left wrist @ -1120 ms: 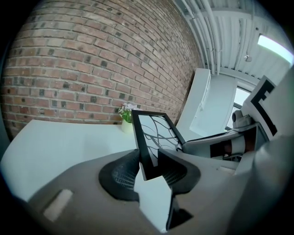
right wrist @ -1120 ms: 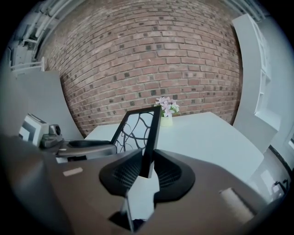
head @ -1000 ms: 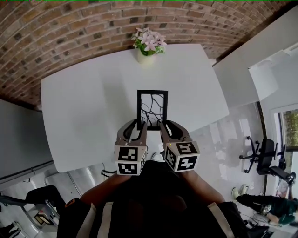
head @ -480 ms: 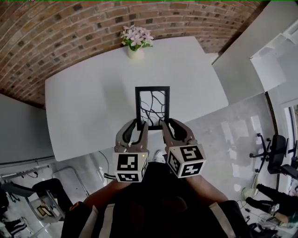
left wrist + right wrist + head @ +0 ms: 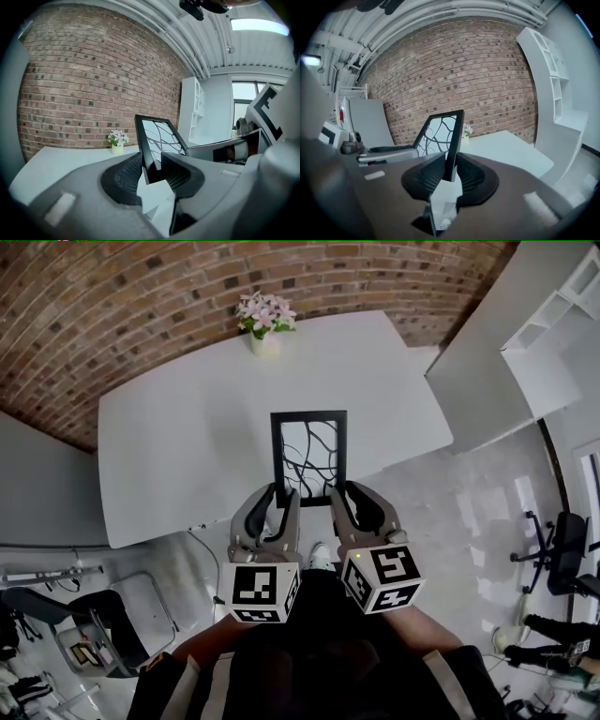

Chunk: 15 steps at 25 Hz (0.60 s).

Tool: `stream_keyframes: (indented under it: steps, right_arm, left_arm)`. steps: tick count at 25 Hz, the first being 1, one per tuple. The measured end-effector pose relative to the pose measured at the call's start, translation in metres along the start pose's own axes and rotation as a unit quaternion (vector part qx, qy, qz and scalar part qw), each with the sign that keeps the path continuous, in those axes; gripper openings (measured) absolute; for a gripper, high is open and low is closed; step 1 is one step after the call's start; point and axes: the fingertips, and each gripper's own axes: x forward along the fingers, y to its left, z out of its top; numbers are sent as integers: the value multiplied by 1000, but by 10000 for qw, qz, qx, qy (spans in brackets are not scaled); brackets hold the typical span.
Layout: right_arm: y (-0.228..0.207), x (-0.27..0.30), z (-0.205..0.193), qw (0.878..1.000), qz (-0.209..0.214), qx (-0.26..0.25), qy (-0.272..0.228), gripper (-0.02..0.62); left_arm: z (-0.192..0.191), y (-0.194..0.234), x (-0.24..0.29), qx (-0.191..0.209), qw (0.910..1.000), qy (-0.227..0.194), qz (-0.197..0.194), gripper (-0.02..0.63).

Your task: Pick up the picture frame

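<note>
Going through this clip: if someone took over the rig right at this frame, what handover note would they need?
Left claw: shut on the picture frame, at its near left corner.
Right claw: shut on the frame's near right corner.
Frame: held in the air between both claws, tilted, over the near edge of the white table. The flower pot stands at the table's far edge, apart from it.
Done: frame gripped and off the table.
Left: little, as it looks; hold both grips firm so the frame does not slip.
</note>
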Motion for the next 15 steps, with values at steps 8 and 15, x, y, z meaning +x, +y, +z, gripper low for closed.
stream_keyframes:
  steps: [8,15]
  right_arm:
    - [-9,-29,-5,9998,-55,-21,-178,74]
    - [-11,-32,0,9997,-36,-14,-224,74]
  left_arm:
    - [-3,-26,-10,70,9999,-73,-85,115]
    - [3,-32,-11,162,9998,-95,-64,115]
